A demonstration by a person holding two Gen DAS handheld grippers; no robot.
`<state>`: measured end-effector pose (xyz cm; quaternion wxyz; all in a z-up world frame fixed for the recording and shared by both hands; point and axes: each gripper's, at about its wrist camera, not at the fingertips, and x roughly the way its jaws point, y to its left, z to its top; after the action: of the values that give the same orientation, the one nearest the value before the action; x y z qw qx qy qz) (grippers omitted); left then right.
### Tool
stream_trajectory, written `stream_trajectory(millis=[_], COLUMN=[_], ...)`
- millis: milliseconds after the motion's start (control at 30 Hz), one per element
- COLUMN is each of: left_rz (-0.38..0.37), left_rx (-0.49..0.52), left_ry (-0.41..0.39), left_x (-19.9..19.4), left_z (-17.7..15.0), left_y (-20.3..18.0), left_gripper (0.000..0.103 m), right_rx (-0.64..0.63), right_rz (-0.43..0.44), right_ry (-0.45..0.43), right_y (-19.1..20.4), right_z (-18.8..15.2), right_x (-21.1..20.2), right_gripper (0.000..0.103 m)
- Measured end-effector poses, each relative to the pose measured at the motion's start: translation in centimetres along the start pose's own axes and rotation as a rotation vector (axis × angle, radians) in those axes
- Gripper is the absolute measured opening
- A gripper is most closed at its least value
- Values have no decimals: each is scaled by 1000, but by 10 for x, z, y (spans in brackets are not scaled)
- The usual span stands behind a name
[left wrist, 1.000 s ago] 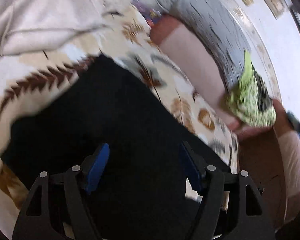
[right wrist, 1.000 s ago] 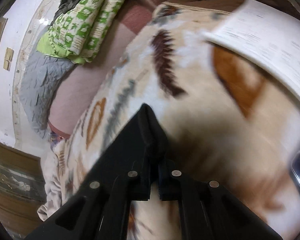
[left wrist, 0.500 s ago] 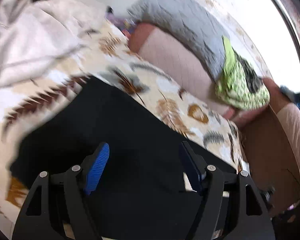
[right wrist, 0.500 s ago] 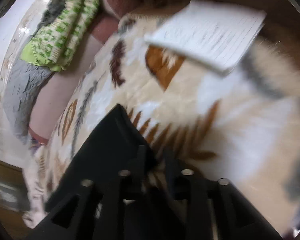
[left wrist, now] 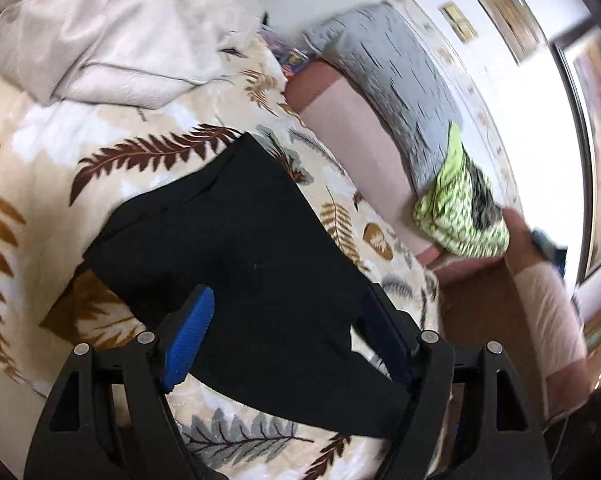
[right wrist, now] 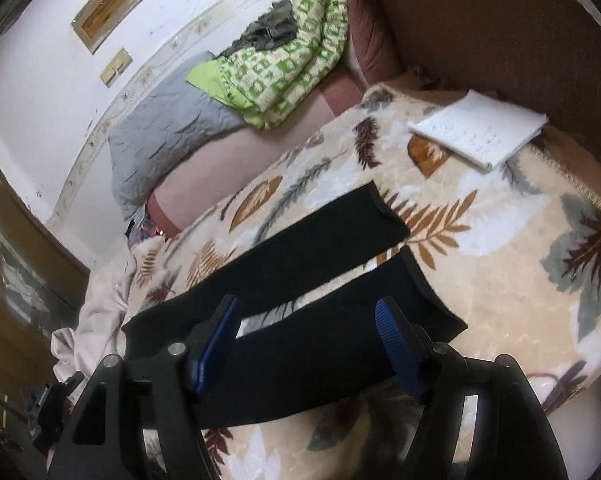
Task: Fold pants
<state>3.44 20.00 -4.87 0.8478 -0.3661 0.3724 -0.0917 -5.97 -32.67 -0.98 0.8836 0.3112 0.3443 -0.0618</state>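
- On the leaf-patterned blanket (right wrist: 480, 280) lie the black pants (right wrist: 324, 312), spread flat with the two legs side by side and a narrow strip of blanket showing between them; the hems point toward the notepad (right wrist: 480, 132).
- From the left wrist view the pants (left wrist: 236, 256) show as one broad dark panel running from the middle of the blanket (left wrist: 40, 148) down under the tool.
- Left gripper (left wrist: 288, 340): jaws stand wide apart, having just opened a little further; the pants lie below the gap, but neither blue pad (left wrist: 188, 340) presses on the cloth, so nothing is held.
- Right gripper (right wrist: 312, 348): jaws have just been opening and now stand wide; the nearer pant leg passes beneath the gap, the blue pads (right wrist: 396, 344) clear of it, gripping nothing.
- Beyond the pants, a crumpled beige-white garment (left wrist: 108, 40) sits at the far edge of the blanket; in the right wrist view it lies at the left, beside the waist end.
- A grey quilted pillow (right wrist: 168, 140) rests on the pink mattress edge (right wrist: 220, 164), with a green-and-white patterned cover (right wrist: 288, 68) piled against it and a dark grey cloth on top.
- At the right edge of the left wrist view, a person's arm in a pale pink sleeve (left wrist: 548, 312) reaches up near the green cover (left wrist: 456, 216); it is blurred.
- A white wall (right wrist: 40, 60) with small framed plates stands behind the bed.
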Motion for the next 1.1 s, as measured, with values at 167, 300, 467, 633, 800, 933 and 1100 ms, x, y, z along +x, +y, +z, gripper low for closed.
stream_trajectory(millis=[167, 300, 467, 633, 800, 933, 1100], left_rz=[16, 72, 250, 402, 416, 438, 475], left_rx=[125, 229, 364, 460, 407, 401, 434], left_ry=[24, 2, -80, -117, -108, -82, -89], left_x=[5, 7, 5, 10, 16, 22, 30], left_z=[-6, -13, -22, -30, -25, -21, -22], left_y=[-23, -42, -69, -81, -68, -67, -72], left_gripper=[80, 80, 80, 80, 80, 80, 80], right_rx=[39, -107, -291, -263, -346, -382, -290], right_rz=[45, -3, -149, -175, -269, -248, -265], right_ry=[101, 117, -27, -90, -67, -66, -12], right_y=[-7, 18, 55, 52, 57, 67, 54], right_z=[-3, -7, -12, 7, 6, 2, 7], right_x=[18, 23, 1, -5, 8, 12, 24], right_gripper=[72, 72, 88, 103, 102, 103, 101])
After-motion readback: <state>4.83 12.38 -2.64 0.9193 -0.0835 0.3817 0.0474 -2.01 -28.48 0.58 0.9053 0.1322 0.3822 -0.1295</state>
